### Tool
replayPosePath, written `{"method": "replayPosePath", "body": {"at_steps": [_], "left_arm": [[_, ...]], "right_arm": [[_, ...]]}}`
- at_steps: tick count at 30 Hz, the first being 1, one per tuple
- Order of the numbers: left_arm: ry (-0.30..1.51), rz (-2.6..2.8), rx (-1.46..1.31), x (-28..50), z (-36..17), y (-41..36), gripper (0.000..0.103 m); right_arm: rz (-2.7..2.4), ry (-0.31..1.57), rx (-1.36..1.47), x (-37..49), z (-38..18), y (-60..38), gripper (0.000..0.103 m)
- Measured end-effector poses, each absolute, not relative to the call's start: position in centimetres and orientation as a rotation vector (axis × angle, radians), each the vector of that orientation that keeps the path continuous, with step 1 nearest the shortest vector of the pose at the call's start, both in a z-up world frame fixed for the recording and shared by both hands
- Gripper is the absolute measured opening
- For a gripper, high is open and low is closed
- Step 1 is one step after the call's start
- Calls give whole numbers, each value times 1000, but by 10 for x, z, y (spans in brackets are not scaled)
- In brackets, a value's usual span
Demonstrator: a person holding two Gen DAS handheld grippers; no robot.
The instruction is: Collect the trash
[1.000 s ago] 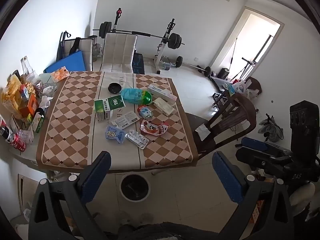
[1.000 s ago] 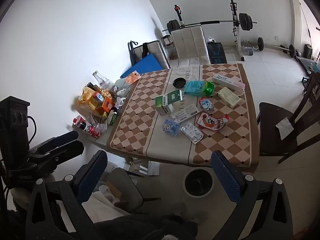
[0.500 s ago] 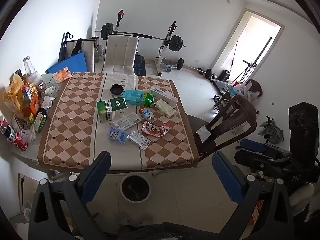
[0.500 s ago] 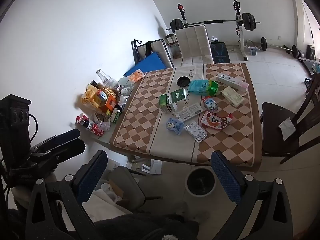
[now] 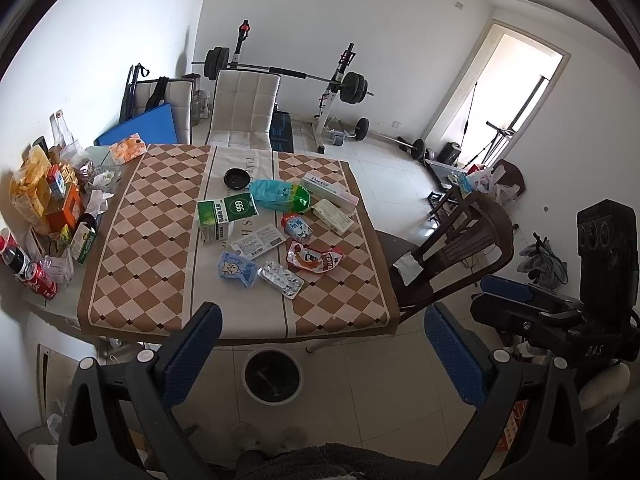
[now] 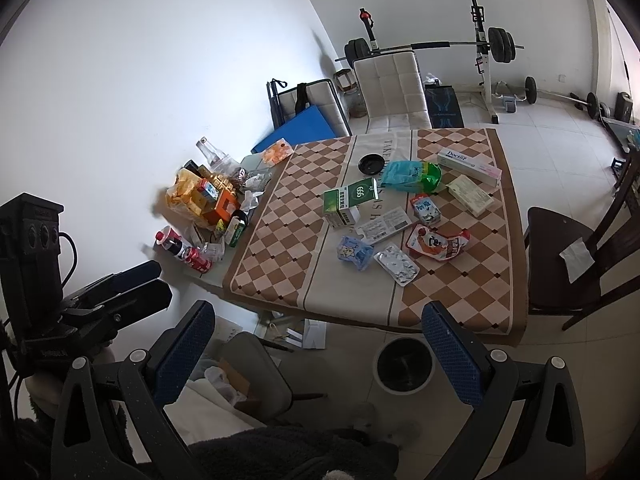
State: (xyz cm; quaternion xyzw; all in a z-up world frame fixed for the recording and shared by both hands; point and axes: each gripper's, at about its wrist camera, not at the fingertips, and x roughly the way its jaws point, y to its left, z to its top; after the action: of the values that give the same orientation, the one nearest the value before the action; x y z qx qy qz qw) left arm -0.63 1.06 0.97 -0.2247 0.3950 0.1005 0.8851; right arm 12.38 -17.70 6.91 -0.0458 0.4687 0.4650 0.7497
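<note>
In the left wrist view, the left gripper is wide open and holds nothing. It hangs in the air above the floor, short of the table. Right between its blue fingers, down below, sits the bin, by the near edge of the table. The trash lies ahead of the gripper on the checked cloth: a green box, a blue bag, a red pouch, a pill sheet, a small blue pack and a long white box. Far to the right, the other gripper shows side-on. In the right wrist view, the right gripper is wide open too, and empty. The bin sits just inside its right finger. The table and the same trash are ahead and a bit to the right, with the green box in the middle. Snacks and cans pile up ahead on the left.
</note>
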Motion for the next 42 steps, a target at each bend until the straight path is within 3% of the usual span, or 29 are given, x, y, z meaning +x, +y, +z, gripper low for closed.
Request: {"method": "replayPosePath", "body": {"at_steps": [42], "left_arm": [[815,202,-470,-15,13,11,103]], "right_arm": [[1010,1021,-106,121,68,-177,103]]}}
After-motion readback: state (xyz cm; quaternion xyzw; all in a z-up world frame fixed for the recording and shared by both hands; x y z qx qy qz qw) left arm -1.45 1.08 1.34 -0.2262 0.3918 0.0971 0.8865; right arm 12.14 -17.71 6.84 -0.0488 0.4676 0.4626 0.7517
